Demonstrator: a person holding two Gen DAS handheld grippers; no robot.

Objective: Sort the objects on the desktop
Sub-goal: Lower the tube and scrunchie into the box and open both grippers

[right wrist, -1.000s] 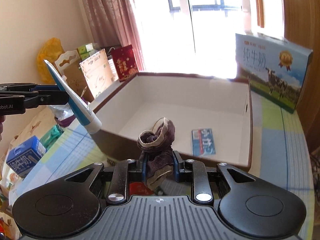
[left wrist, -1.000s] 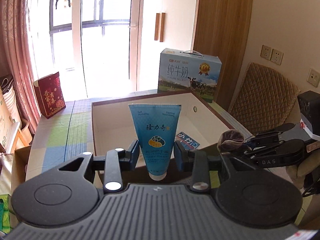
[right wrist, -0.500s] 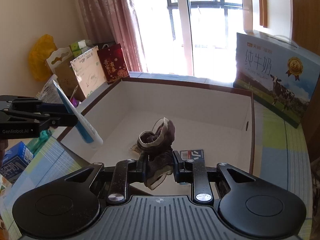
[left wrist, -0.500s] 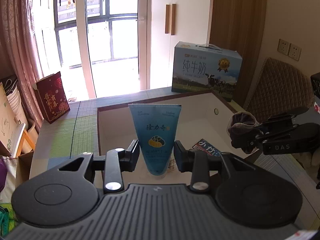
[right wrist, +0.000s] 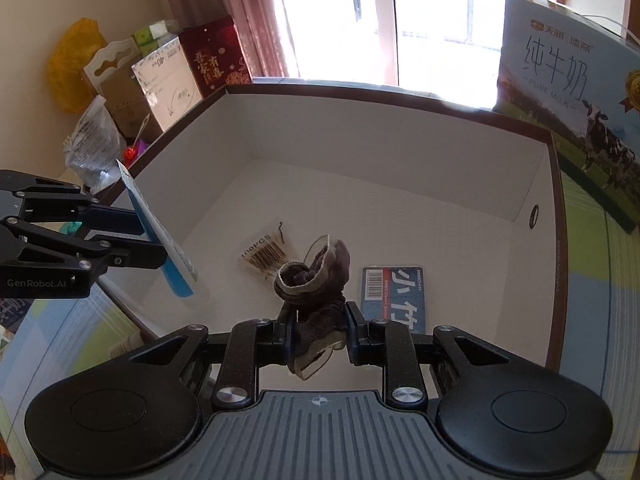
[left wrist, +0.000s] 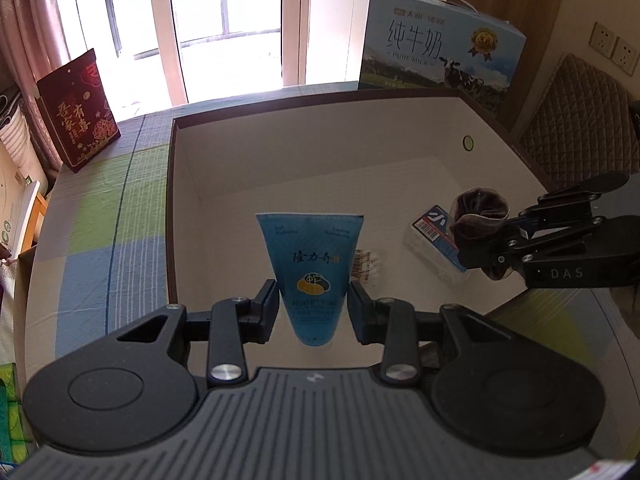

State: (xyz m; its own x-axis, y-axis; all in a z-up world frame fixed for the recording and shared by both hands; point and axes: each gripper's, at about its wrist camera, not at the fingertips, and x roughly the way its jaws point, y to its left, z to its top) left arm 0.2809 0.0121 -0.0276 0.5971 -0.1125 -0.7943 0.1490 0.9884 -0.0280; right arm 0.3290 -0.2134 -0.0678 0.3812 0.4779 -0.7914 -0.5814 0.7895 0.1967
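Observation:
My left gripper [left wrist: 314, 306] is shut on a blue cream tube [left wrist: 312, 264], held cap down over the near part of a large white box [left wrist: 188, 184] with a brown rim. From the right wrist view the tube [right wrist: 160, 236] hangs at the box's left wall. My right gripper [right wrist: 318, 334] is shut on a rolled dark purple sock [right wrist: 316, 280] above the box floor; in the left wrist view that sock [left wrist: 478, 216] is at the right. On the box floor lie a blue tissue pack [right wrist: 394, 296] and a small packet of cotton swabs [right wrist: 266, 256].
A blue milk carton [left wrist: 440, 52] stands behind the box, and a red gift bag [left wrist: 78, 108] sits at the table's far left. Bags and cartons [right wrist: 120, 88] are piled off the table's left side. A checked cloth [left wrist: 104, 240] covers the table.
Both grippers have moved forward and down over the box, tilting further downward. The tube and the sock are now above the box's inside, and the swab packet has come into view.

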